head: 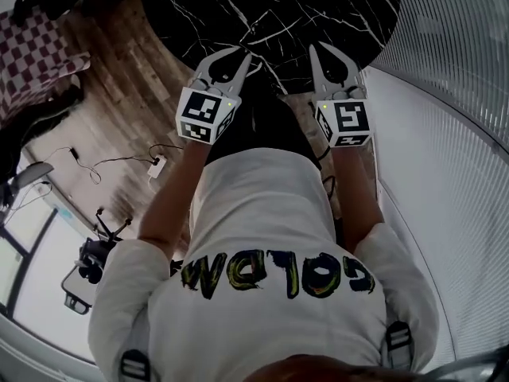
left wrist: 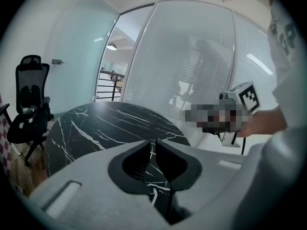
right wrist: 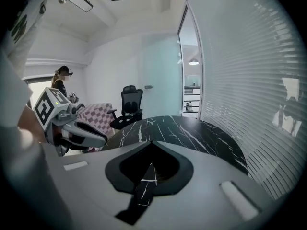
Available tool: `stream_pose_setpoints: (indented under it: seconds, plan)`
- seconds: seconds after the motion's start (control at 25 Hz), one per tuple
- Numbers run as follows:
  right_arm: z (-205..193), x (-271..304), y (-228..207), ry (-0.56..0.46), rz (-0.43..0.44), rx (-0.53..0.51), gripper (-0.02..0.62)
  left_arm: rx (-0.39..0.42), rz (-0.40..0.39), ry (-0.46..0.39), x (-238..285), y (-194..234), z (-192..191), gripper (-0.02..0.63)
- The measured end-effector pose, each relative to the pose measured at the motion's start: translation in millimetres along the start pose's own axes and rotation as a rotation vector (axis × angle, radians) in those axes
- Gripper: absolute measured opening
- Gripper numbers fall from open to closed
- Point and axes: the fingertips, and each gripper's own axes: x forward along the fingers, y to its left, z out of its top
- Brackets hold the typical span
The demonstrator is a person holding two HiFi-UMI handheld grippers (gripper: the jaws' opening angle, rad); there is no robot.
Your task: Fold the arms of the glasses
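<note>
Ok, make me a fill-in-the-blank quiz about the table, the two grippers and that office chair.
1. The round table is black marble with ____ veins.
2. The left gripper has its jaws ____, with only the tabletop showing past them.
3. The right gripper, jaws together, holds ____.
4. The office chair beyond the table is ____ in colour.

Missing words: white; shut; nothing; black.

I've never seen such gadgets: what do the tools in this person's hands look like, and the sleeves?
The left hand-held gripper and right hand-held gripper have pale grey pointed jaws and a cube of black-and-white square markers. Short white sleeves.
</note>
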Motion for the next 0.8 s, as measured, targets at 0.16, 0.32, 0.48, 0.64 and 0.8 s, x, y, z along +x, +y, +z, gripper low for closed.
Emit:
stream_pose_setpoints:
  seconds: [0.16,0.32,0.48,0.64,0.8]
  plan:
    - [-20.3,21.5,-11.5,0.050,-0.001,-0.014,0.003,0.020,0.008,0.069,18.3,14.0,-20.7,0.053]
    - [-44.5,43.6,-22.3,0.101,-0.005,-0.025,0.003,0.051,0.011,0.137,38.4,26.0,-43.9,0.057]
    - [-70.6,62.6,-33.3,0.155,-0.006,-0.010,0.003,0.085,0.018,0.203,60.5,36.7,-63.2,0.064]
    - [-94.4,77.1,-41.7,0.196,-0.010,-0.013,0.003,0.089,0.043,0.233,74.9,46.1,-76.6,0.064]
    - [-111.9,89.3,-45.7,0.230,-0.008,-0.019,0.003,0.082,0.050,0.249,83.3,52.1,-87.5,0.070]
